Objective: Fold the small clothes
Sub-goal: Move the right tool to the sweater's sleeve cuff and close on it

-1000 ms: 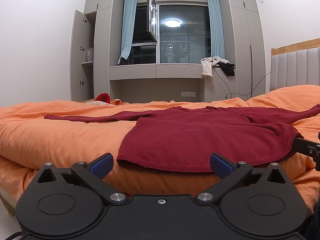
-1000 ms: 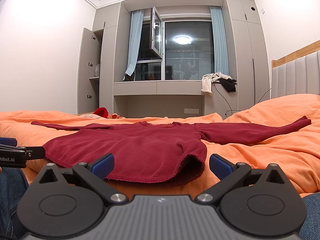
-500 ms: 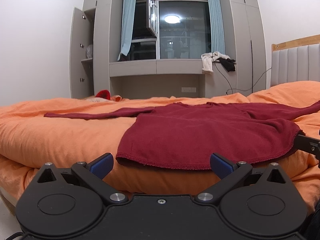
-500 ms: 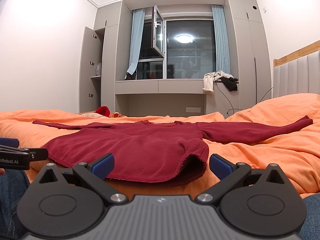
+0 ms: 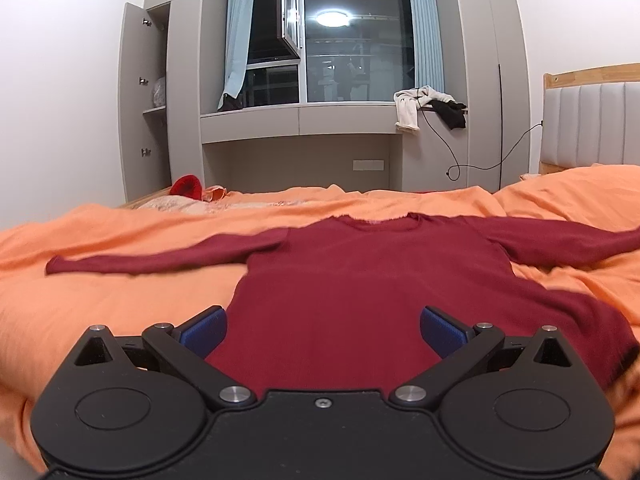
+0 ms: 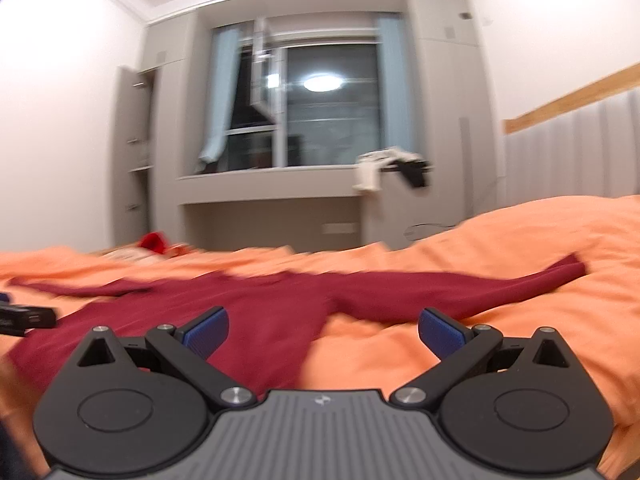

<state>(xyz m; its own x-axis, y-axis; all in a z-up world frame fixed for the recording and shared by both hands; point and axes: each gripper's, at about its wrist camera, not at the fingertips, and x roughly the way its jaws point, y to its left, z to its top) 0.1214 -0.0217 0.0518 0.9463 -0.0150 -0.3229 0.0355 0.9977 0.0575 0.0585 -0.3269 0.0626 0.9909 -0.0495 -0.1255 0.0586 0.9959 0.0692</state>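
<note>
Maroon sweater [image 5: 360,292], hem behind left claw [image 5: 323,330]

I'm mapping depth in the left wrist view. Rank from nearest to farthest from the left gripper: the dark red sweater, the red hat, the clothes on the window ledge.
Left gripper:
1. Dark red sweater, directly beneath the open fingers.
2. Red hat, far edge of the bed, left.
3. Clothes on the window ledge, back wall, right of centre.

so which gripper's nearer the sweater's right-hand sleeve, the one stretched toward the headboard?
Right. The right gripper sits open at the sweater's hem corner, that sleeve just ahead. The left gripper is open over the hem's middle, the sleeve far off to its side.
</note>
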